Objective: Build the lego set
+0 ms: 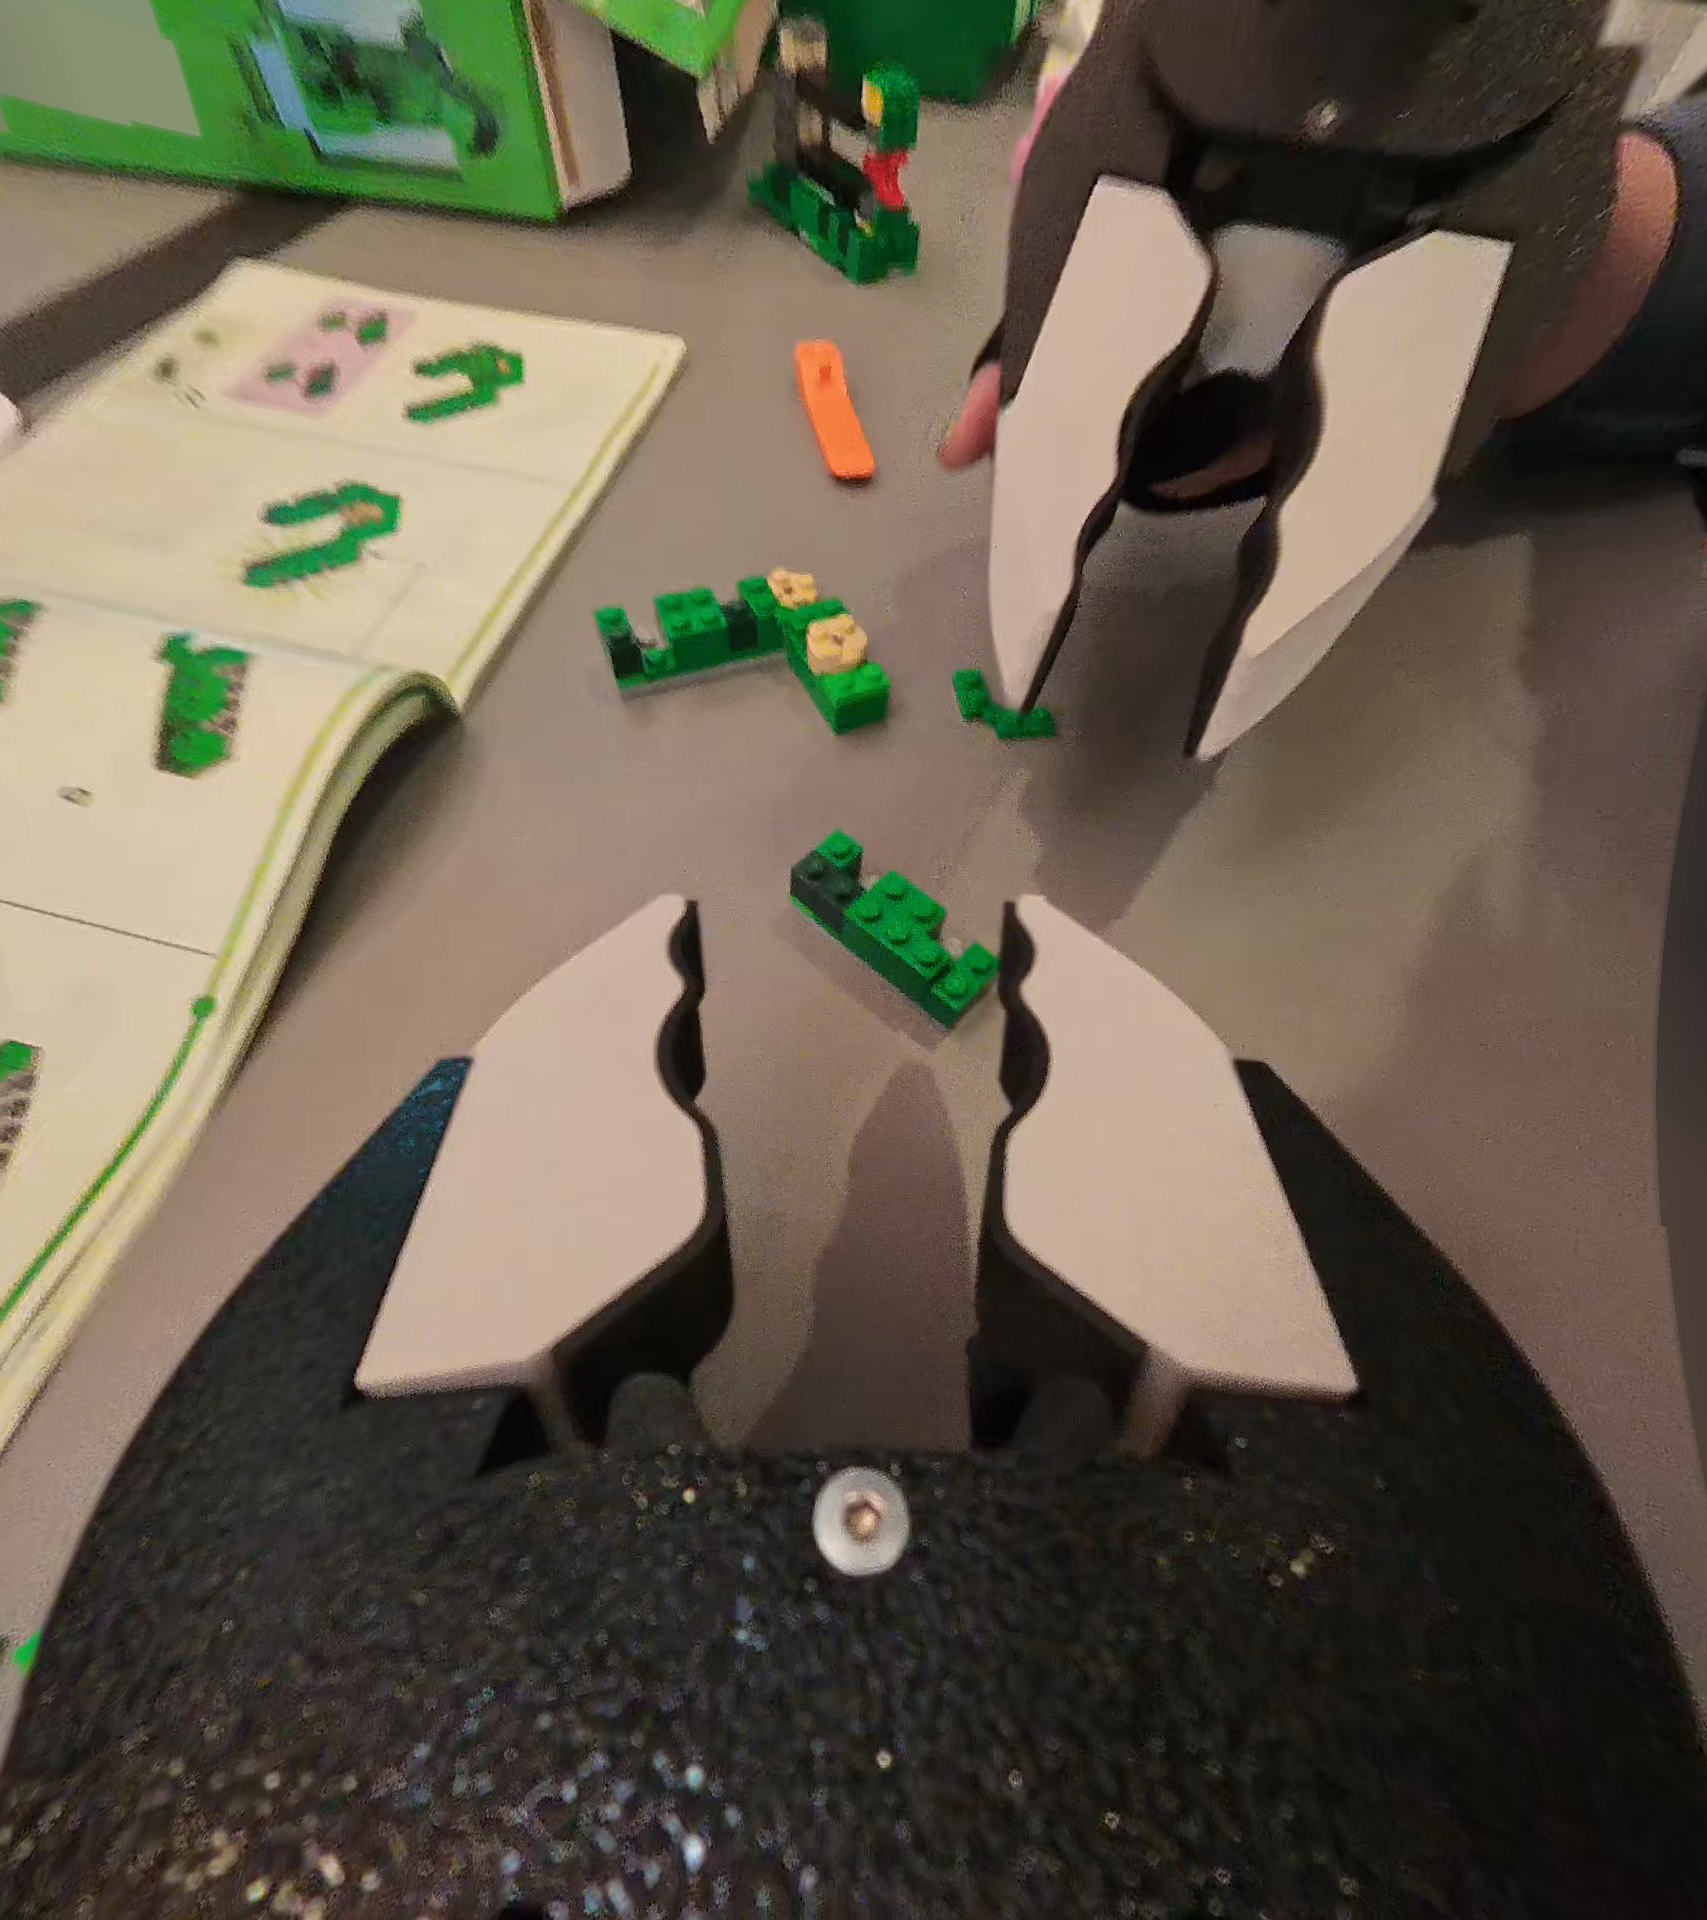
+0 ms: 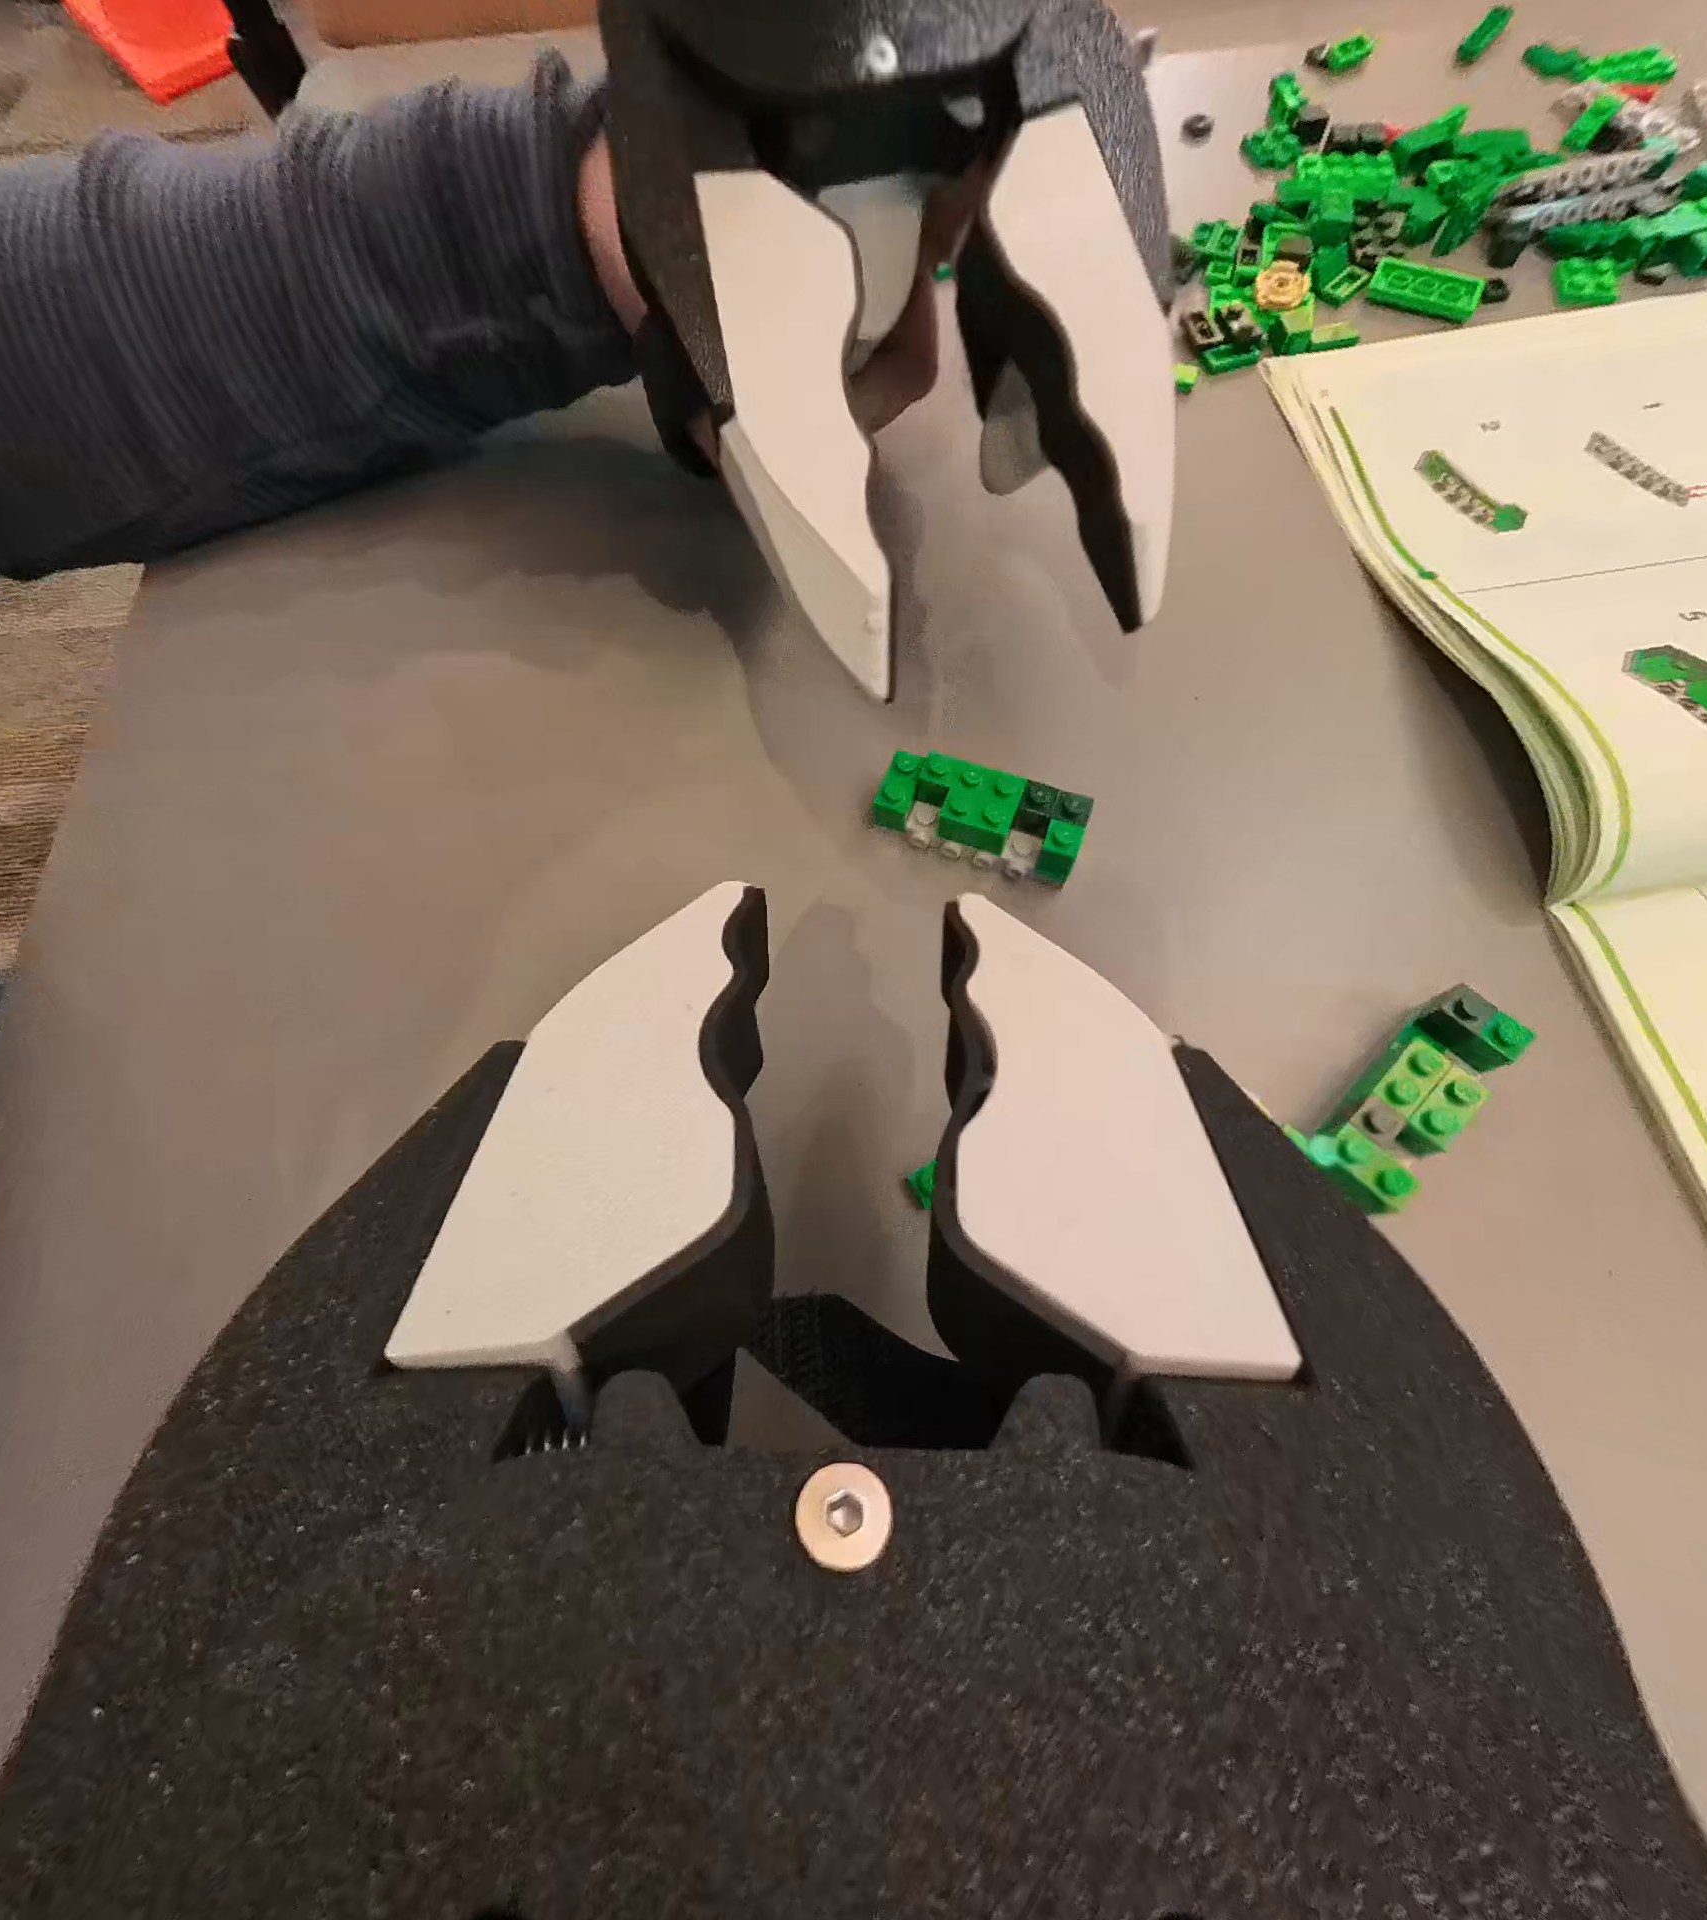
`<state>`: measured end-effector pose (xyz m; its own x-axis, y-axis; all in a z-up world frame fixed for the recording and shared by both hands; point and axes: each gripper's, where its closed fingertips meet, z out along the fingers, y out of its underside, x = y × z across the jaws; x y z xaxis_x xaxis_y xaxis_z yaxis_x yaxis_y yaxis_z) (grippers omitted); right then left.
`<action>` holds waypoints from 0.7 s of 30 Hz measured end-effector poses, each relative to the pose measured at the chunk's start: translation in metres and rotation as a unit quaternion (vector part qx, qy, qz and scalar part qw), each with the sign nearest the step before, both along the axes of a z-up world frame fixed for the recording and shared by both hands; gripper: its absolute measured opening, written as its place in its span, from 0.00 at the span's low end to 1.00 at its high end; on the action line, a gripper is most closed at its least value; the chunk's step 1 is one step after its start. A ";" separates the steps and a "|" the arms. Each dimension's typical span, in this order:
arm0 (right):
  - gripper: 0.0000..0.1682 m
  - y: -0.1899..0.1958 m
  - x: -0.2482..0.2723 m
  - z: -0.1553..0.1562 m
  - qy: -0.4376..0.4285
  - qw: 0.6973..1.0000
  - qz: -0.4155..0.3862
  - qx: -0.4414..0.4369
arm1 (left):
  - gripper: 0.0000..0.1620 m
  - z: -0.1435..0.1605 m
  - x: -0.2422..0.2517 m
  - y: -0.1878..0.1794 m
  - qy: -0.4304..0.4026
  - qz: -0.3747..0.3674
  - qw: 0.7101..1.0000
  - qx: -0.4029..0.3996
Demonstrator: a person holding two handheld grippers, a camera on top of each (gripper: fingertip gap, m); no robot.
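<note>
Grey matte table, smooth. Open manual on it, soft glossy pages, curled at the spine. Green cardboard box at the far edge. Loose brick pile beyond the manual in the right wrist view, mostly green hard plastic.

Left gripper: jaws apart, empty, pale flat fingers with wavy black inner pads. Right gripper: jaws apart, empty, tips down near a small green piece.

Green sub-build lies on the table between both grippers, one end just beside the left gripper's finger. Larger sub-build with tan studs sits farther off. Orange separator beyond.

Sub-build likely light, rigid, slick, prone to snapping apart; best pinched across its long flat sides.
</note>
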<state>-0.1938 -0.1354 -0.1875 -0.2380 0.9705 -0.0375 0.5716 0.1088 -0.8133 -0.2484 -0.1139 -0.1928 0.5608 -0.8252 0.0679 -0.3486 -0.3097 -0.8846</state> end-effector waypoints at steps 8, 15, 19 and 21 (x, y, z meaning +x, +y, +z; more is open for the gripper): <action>0.20 0.002 0.003 0.010 0.094 0.990 -0.042 0.096 | 0.41 -0.026 0.010 0.000 0.108 -0.017 0.994 0.016; 0.20 0.006 0.000 0.012 0.128 0.984 -0.060 0.109 | 0.27 -0.022 -0.030 0.020 0.165 0.075 0.981 0.074; 0.20 0.010 0.000 0.018 0.171 0.975 -0.073 0.120 | 0.29 -0.014 -0.028 0.018 0.117 0.060 0.987 0.090; 0.20 0.012 0.001 0.022 0.196 0.969 -0.077 0.127 | 0.30 -0.014 -0.024 0.015 0.119 0.042 0.987 0.096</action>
<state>-0.1927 -0.1236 -0.1655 -0.0381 0.9619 0.2708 0.2496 0.2716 -0.9295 -0.2720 -0.0989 -0.2070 0.6091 -0.7597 -0.2278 -0.5342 -0.1807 -0.8258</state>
